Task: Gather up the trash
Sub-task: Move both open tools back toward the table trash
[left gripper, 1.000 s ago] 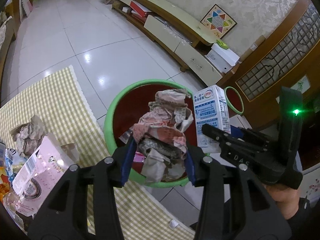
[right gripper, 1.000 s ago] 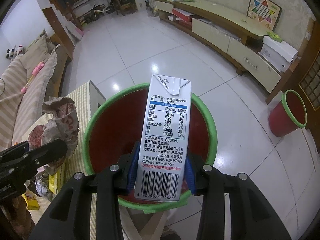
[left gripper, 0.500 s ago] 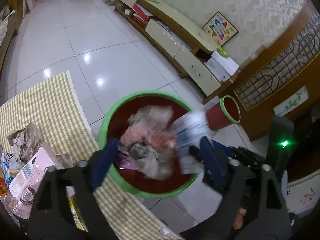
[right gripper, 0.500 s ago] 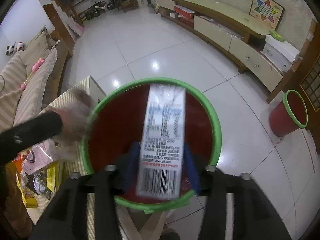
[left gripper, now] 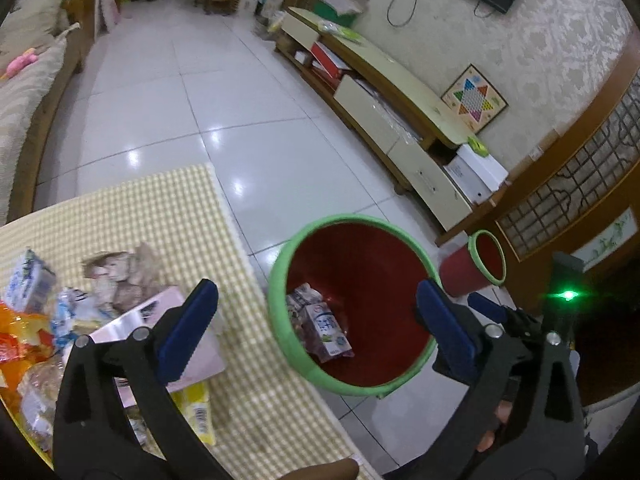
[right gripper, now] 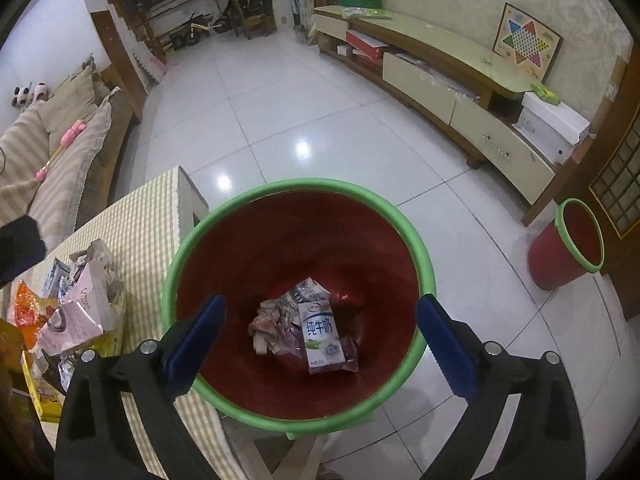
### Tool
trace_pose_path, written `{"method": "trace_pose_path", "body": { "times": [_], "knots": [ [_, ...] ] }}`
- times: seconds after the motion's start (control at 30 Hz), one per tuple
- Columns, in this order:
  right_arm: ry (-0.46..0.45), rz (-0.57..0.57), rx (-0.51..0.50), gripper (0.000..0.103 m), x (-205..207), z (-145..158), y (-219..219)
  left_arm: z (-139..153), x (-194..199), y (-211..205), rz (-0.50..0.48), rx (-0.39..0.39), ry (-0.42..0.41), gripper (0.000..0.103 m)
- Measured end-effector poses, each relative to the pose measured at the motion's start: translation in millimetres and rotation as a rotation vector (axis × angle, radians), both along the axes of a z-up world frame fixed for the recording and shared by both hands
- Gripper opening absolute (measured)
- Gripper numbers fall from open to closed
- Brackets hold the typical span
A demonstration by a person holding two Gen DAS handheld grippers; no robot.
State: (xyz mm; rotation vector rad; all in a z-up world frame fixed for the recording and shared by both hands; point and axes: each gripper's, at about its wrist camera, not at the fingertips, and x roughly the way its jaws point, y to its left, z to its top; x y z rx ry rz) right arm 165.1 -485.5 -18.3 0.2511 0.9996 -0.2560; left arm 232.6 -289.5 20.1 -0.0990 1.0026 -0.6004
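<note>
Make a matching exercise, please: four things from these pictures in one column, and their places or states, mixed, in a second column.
1. milk carton
2. pink box
3. small red bin
4. right gripper

a. on the checked tablecloth
b. open, holding nothing
c. at the bottom of the large bin
d. on the floor by the wooden door

Pairs: 1-c, 2-a, 3-d, 4-b

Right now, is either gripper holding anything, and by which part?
Nothing is held. The left gripper and right gripper are both open; the milk carton and crumpled paper lie in the bin.
</note>
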Motion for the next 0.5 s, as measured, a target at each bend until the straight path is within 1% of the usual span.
{"method": "trace_pose_path", "body": {
  "times": [0.17, 0.3, 0.37, 0.43, 0.5],
  "knots": [
    [-0.012, 0.005, -0.007, 0.095, 1.9, 3.9, 7.4, 14.8, -14.2, 20.5, 0.028, 0.002, -0.061, 0.098],
    [-0.017, 0.024, 0.005, 0.095, 3.0, 5.9, 13.4, 21.1, -32.4, 38.8, 0.025, 0.007, -0.084, 0.098],
    [-0.02, 0.038, 0.021, 0.095, 2.7, 6.7, 19.1, 24.4, -39.9, 47.4, 0.028, 0.021, -0.111, 0.098],
    [-0.026, 0.046, 0.044, 0.095, 1.9, 8.2, 24.0, 29.6, -53.2, 58.8, 0.038, 0.048, -0.163, 0.098],
    [-0.03, 0.056, 0.071, 0.095, 0.2, 9.0, 29.9, 30.5, -63.0, 72.5, 0.05, 0.053, -0.18, 0.098]
  ]
}}
